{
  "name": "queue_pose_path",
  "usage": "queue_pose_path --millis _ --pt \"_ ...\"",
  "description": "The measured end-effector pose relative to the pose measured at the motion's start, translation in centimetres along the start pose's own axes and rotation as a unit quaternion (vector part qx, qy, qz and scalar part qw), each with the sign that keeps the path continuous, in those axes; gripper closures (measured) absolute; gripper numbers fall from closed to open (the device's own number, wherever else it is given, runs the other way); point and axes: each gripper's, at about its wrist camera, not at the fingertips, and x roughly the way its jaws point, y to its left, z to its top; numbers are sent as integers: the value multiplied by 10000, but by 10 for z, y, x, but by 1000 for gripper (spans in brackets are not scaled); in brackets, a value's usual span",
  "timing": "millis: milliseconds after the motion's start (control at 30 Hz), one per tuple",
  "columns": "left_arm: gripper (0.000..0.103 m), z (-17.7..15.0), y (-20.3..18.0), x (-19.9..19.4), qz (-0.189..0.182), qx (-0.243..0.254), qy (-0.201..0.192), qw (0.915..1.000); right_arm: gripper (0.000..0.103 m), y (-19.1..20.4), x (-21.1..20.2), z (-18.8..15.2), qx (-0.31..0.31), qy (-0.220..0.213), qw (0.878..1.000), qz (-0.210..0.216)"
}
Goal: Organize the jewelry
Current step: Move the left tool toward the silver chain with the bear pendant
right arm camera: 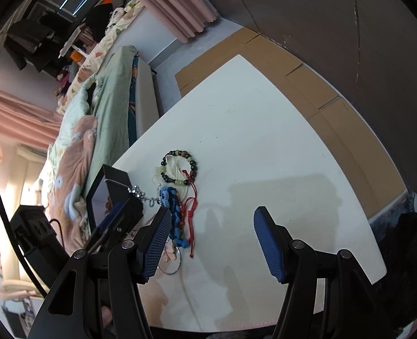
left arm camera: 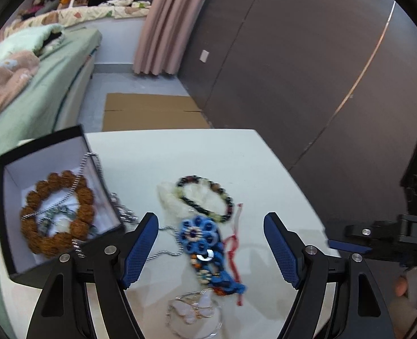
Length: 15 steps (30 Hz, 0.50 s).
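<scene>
A black jewelry box with a white inside sits at the table's left and holds a brown bead bracelet and part of a silver chain that hangs over its rim. On the white table lie a dark bead bracelet, a blue knotted ornament with a red cord, and a wire butterfly ring. My left gripper is open above the blue ornament. My right gripper is open and empty over bare table, right of the ornament and bead bracelet.
A bed with green and pink bedding runs along the table's left side. Flat cardboard lies on the floor beyond the table. A dark wall stands to the right. The box also shows in the right wrist view.
</scene>
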Motion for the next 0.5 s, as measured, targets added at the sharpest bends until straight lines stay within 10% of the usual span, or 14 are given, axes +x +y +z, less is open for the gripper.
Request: queue_pose_path --millis 500 --pt "32 -2 33 -5 793 -491 -118 9956 41 4 8 -3 4 81 10000 -48"
